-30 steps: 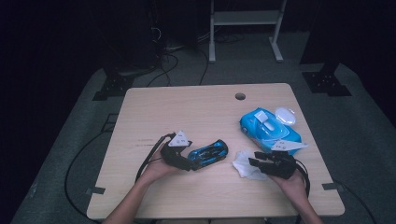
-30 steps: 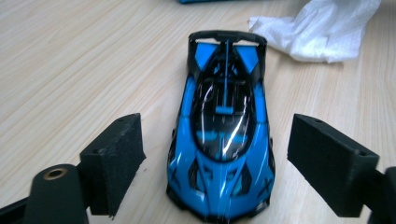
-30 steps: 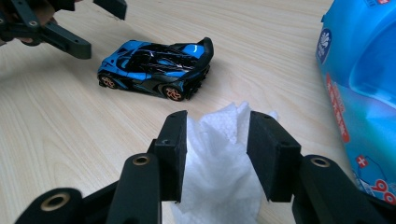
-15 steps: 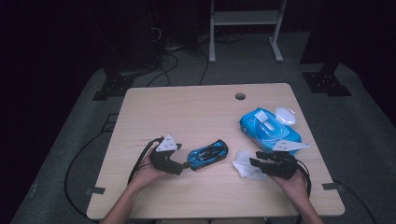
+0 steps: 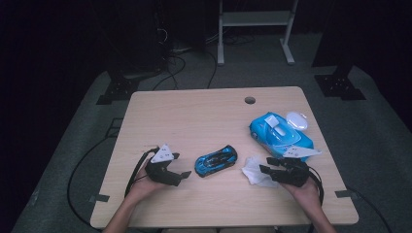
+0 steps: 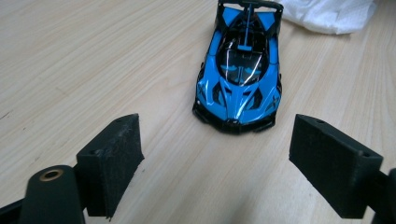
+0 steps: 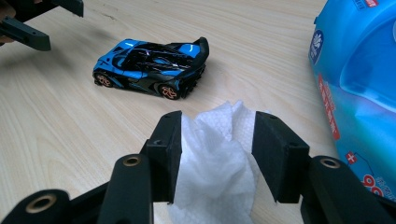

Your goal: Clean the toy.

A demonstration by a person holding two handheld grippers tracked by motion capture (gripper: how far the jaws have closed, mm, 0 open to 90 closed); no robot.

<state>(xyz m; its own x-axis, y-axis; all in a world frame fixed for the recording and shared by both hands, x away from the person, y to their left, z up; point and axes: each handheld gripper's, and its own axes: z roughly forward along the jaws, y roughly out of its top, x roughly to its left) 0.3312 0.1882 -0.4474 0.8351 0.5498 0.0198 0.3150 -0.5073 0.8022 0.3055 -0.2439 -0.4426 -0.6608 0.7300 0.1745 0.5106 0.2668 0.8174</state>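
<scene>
A blue and black toy car (image 5: 215, 160) stands on its wheels on the wooden table (image 5: 204, 116). My left gripper (image 5: 180, 165) is open just left of it, apart from the car. In the left gripper view the car (image 6: 239, 79) faces nose-on beyond the wide jaws of my left gripper (image 6: 233, 168), with nothing between them. My right gripper (image 5: 266, 165) lies right of the car, shut on a crumpled white wipe (image 5: 255, 171). The right gripper view shows the wipe (image 7: 215, 163) bunched between the jaws of my right gripper (image 7: 217, 144), with the car (image 7: 149, 67) farther off.
A blue pack of wet wipes (image 5: 279, 133) lies at the table's right side, close behind my right gripper, with a white lid-like piece (image 5: 296, 120) beside it. A cable hole (image 5: 249, 100) sits near the far edge. Cables trail from both grippers.
My left gripper has let go of the car and drawn back to the left, jaws open. The car stays in place. The right gripper and wipe have hardly moved.
</scene>
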